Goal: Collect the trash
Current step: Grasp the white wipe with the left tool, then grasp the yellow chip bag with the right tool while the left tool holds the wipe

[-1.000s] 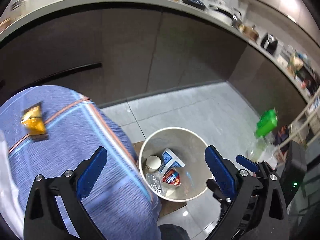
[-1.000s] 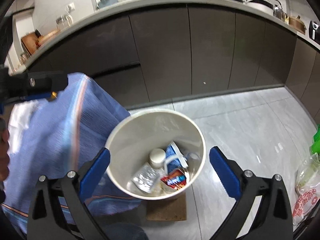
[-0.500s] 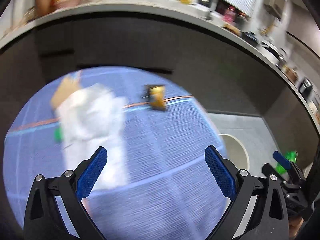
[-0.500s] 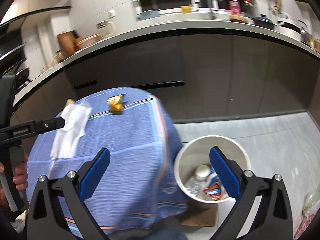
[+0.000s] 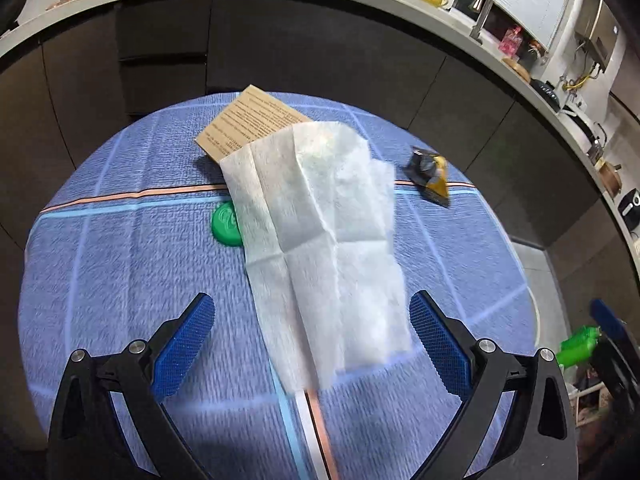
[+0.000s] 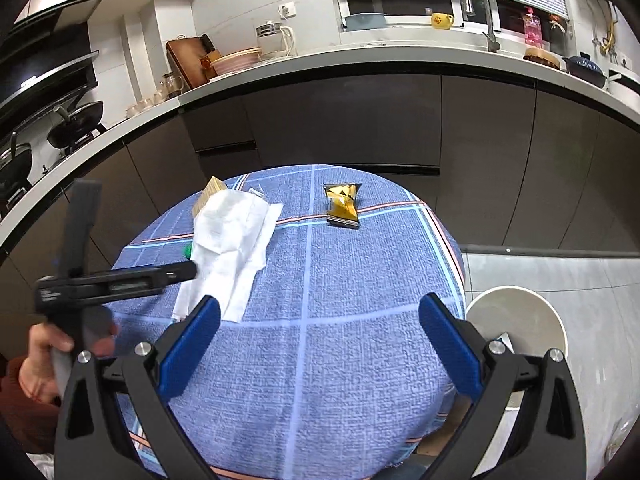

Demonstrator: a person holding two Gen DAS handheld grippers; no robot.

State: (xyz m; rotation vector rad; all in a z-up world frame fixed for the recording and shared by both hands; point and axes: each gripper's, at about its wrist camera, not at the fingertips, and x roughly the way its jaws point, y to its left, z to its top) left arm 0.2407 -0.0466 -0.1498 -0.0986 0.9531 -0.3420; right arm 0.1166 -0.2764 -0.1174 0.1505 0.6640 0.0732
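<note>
Both grippers hover spread wide over a round table with trash on it.

Left wrist view: the left gripper (image 5: 312, 332) is released, its blue pads wide apart above the blue checked tablecloth (image 5: 120, 280); a white paper towel (image 5: 324, 232) lies between and ahead of them, covering part of a green lid (image 5: 224, 220) and the near end of a brown printed card (image 5: 248, 124), with a gold snack wrapper (image 5: 430, 176) to its right. Right wrist view: the right gripper (image 6: 320, 336) is also spread and empty above the cloth; the wrapper lies far ahead, the towel at left under the other gripper held by a hand (image 6: 40, 360), and a white trash bin (image 6: 520, 320) stands on the floor at right.
</note>
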